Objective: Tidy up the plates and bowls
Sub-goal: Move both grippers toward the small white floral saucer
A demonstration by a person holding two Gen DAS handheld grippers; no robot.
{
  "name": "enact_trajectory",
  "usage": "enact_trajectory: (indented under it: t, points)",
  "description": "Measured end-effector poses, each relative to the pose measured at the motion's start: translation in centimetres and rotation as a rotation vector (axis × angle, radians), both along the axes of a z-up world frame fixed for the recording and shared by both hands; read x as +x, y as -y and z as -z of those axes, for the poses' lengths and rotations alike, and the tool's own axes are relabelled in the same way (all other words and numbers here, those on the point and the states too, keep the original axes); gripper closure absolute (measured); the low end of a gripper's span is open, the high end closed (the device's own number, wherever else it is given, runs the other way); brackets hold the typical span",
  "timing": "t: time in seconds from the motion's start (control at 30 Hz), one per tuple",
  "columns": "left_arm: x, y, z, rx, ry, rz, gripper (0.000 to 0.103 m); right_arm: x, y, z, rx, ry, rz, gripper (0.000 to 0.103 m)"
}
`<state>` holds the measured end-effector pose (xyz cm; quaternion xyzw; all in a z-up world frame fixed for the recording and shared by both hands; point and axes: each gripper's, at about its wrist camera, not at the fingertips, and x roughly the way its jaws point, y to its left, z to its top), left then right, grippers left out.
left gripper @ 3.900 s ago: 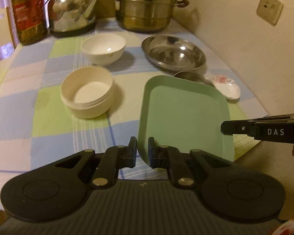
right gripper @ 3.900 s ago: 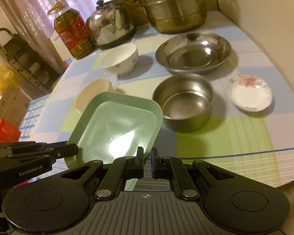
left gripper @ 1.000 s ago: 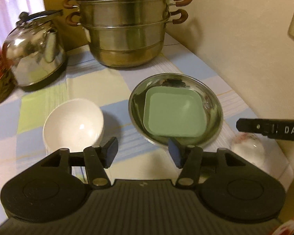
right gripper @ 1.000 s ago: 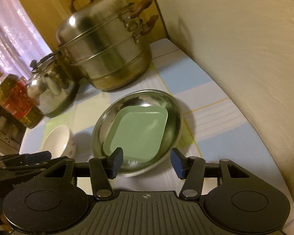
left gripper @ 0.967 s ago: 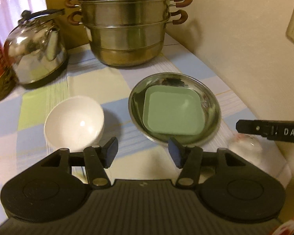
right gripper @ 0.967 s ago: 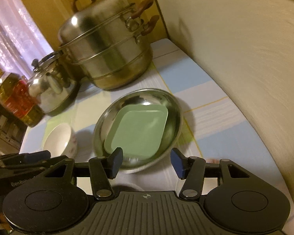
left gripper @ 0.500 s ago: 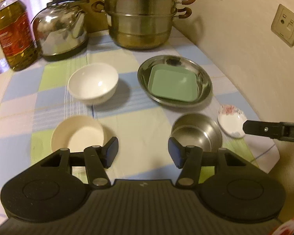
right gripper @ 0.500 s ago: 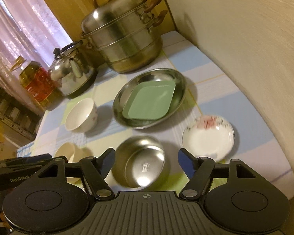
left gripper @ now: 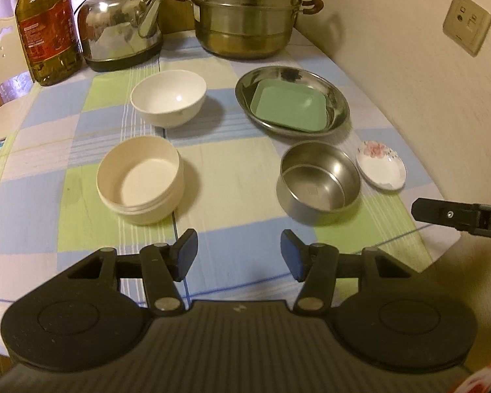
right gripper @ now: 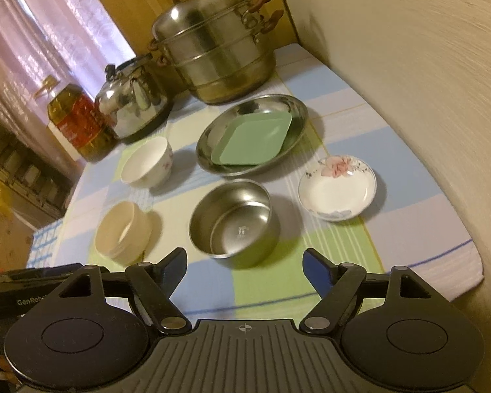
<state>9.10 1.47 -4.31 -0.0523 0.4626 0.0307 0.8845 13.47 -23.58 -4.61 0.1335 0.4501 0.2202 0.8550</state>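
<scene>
A green square plate (left gripper: pixel 288 108) (right gripper: pixel 253 139) lies inside a wide steel dish (left gripper: pixel 338 101) (right gripper: pixel 298 106) at the back right. In front of it stands a steel bowl (left gripper: pixel 319 181) (right gripper: pixel 234 217), with a small flowered saucer (left gripper: pixel 381 168) (right gripper: pixel 337 190) to its right. A white bowl (left gripper: pixel 168 98) (right gripper: pixel 145 162) and a cream round bowl (left gripper: pixel 140 180) (right gripper: pixel 122 231) stand on the left. My left gripper (left gripper: pixel 239 255) is open and empty above the table's near edge. My right gripper (right gripper: pixel 245 267) is open and empty just in front of the steel bowl.
A steel steamer pot (left gripper: pixel 245 9) (right gripper: pixel 214 46), a kettle (left gripper: pixel 121 29) (right gripper: pixel 132 98) and an oil bottle (left gripper: pixel 47 29) (right gripper: pixel 77 121) stand along the back. The wall (left gripper: pixel 409 82) with a socket (left gripper: pixel 466 23) runs close along the right. The checked tablecloth (left gripper: pixel 232 163) covers the table.
Both grippers let go of the green plate, left it in the steel dish, and pulled back and up toward the near edge. The right jaws opened slightly wider.
</scene>
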Motion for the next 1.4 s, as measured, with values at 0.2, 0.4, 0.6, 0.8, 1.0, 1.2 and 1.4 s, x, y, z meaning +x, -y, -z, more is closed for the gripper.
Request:
enact_trajectory:
  t: [0.2,0.4,0.6,0.8,1.0,1.2,1.4]
  points:
    - [-1.3,0.5,0.3,-0.003,-0.01,-0.003,0.049,-1.3,-0.1,0.6,-0.044,-0.005,-0.031,0.025]
    - [-1.9,0.9,0.5,-0.002,-0.019,0.001,0.049,-2.3,-0.2,1.2,-0.07,-0.024,-0.052,0.025]
    - [-2.3,1.3,0.8,-0.004,-0.029,0.017,0.049,-2.7,-0.2,1.6,-0.079,-0.04,-0.059,0.025]
    - [-2.4,1.4,1.0,-0.004,-0.037,0.019,0.049,-2.7,-0.1,1.9,-0.084,-0.057,-0.06,0.025]
    - [-2.3,1.5,1.2,-0.007,-0.046,0.017,0.049,-2.5,-0.2,2.3,-0.102,-0.072,-0.055,0.025]
    - [-1.8,2.1,1.5,-0.012,-0.056,0.043,0.049,-2.2,-0.2,2.6,-0.12,-0.085,-0.049,0.025]
    - [-1.1,2.7,1.8,-0.015,-0.064,0.07,0.049,-2.0,0.1,2.8,-0.131,-0.097,-0.041,0.025]
